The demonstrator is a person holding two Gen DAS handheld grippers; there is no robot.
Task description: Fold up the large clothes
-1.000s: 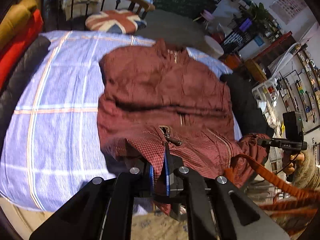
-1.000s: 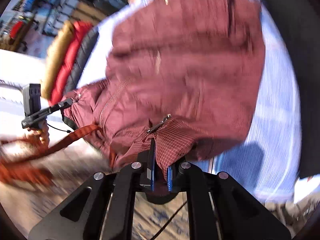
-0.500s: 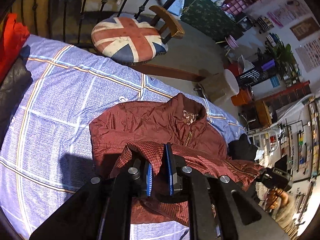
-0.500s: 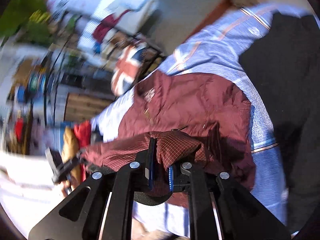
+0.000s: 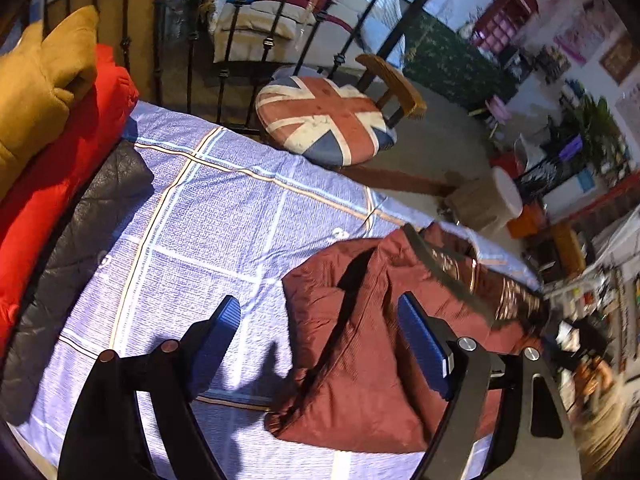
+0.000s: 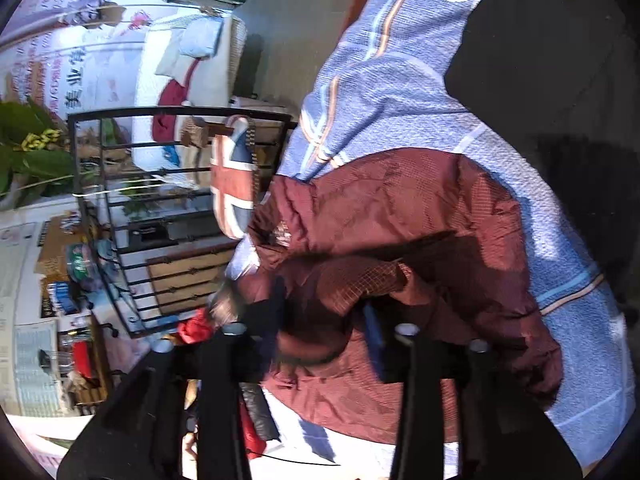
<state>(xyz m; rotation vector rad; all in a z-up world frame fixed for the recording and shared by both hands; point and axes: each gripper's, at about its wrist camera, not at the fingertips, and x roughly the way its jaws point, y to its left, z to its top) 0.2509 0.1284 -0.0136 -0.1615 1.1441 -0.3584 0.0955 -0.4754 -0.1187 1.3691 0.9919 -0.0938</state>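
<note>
Both claws are letting go. Left gripper (image 5: 320, 336), low in its frame, has jaws opening wide with nothing between the blue pads (image 5: 222, 320); a second ago they pinched the jacket's hem. At lower right of that view lies the maroon jacket (image 5: 360, 360), now folded on the blue checked bedspread (image 5: 208, 216). Right gripper (image 6: 320, 344), also opening, has loose maroon cloth between its jaws. Upper left there, a white banner (image 6: 60, 64) bears Chinese characters.
</note>
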